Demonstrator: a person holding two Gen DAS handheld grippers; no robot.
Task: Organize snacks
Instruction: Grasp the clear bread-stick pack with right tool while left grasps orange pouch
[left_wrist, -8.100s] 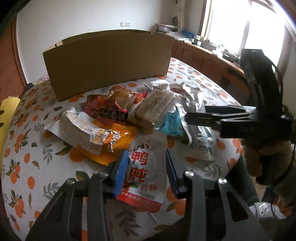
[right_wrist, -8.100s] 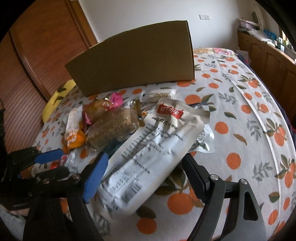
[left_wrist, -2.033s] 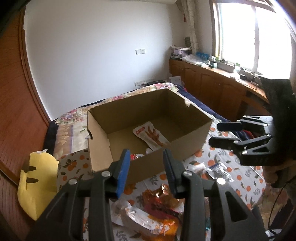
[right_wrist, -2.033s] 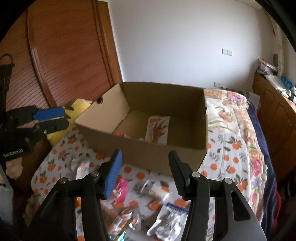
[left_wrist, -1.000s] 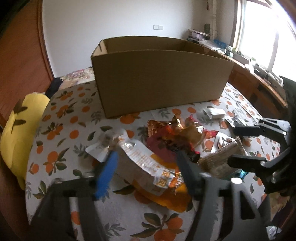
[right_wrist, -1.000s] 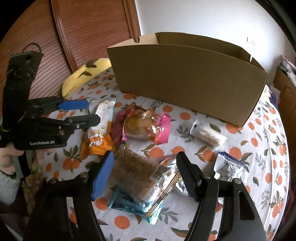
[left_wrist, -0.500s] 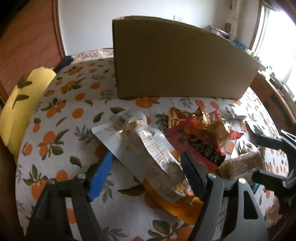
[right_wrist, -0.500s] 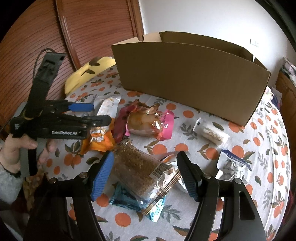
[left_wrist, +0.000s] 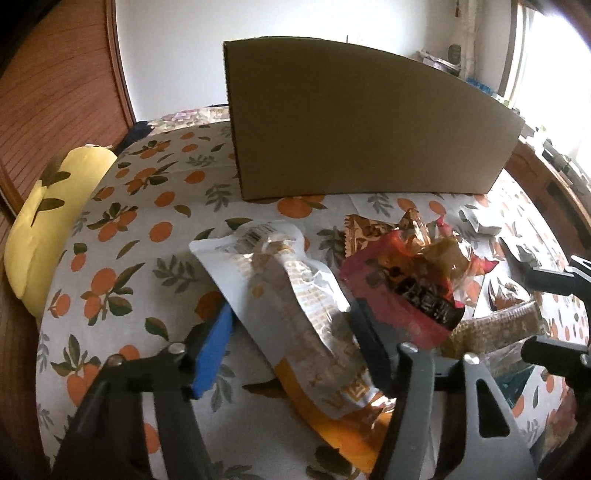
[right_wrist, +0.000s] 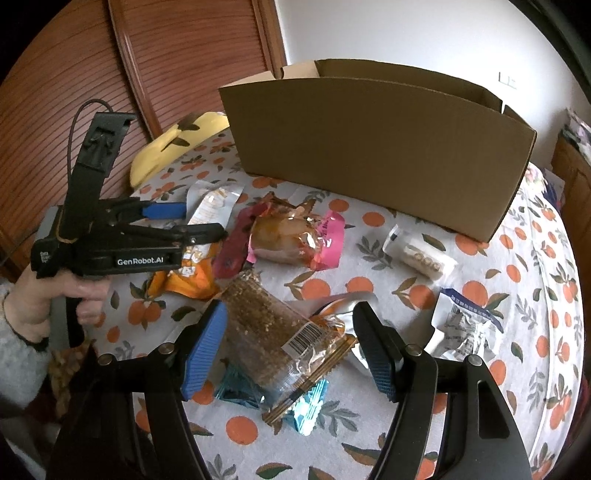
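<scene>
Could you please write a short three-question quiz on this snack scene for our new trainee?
1. True or false: the left claw is open, straddling the white-and-orange foil snack pouch.
2. What lies between the right claw's jaws? A) small white wrapped roll B) clear bag of brown grain bars C) pink-edged clear packet
3. Fill in: the loose snacks lie in front of the brown ___ box.

Key: 1 true; 2 B; 3 cardboard.
</scene>
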